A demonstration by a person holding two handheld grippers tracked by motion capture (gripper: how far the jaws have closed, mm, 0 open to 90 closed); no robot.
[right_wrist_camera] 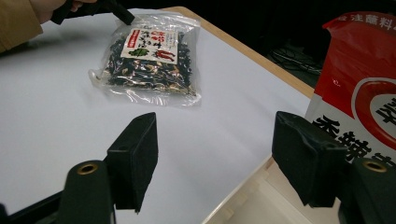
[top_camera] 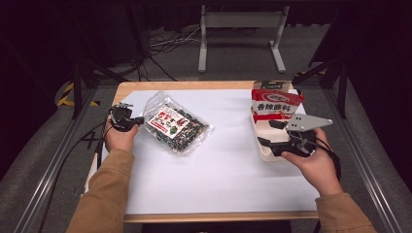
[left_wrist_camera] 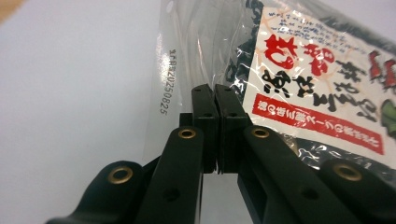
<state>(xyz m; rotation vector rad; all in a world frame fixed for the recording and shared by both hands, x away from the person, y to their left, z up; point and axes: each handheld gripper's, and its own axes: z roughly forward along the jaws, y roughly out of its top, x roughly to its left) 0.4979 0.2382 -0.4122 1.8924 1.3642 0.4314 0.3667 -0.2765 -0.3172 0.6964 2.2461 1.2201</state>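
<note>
We see the left gripper point(top_camera: 137, 120) at the left side of the white counter point(top_camera: 218, 165), its fingers point(left_wrist_camera: 205, 116) clenched on the clear edge of the snack bag point(top_camera: 176, 124). In the left gripper view the two black fingers meet flat against each other, with the bag's see-through plastic pinched between them, just beside a printed row of digits. The bag's white and red label sits to the right of the fingers in that view.

The snack bag lies flat on the counter, left of the middle, slanted, its upper left corner at the left gripper. It is clear plastic, full of dark bits with some light ones. In the right gripper view the snack bag point(right_wrist_camera: 149, 58) sits well ahead, with the left gripper's black tip point(right_wrist_camera: 122, 14) on its far corner and a tan sleeve point(right_wrist_camera: 18, 21) beside it.

The right gripper point(top_camera: 273, 133) is at the right side of the counter, its fingers point(right_wrist_camera: 135, 158) released and standing wide apart. We see bare counter in the gap between them, nothing gripped. It hovers at a cream tray point(top_camera: 265, 150) near the counter's right edge. A red and white packet point(top_camera: 274, 104) stands upright in that tray, and in the right gripper view the packet point(right_wrist_camera: 359, 79) is just behind the right-hand finger; contact we cannot tell. A grey three-cornered plate point(top_camera: 307, 122) tops the right gripper.
</note>
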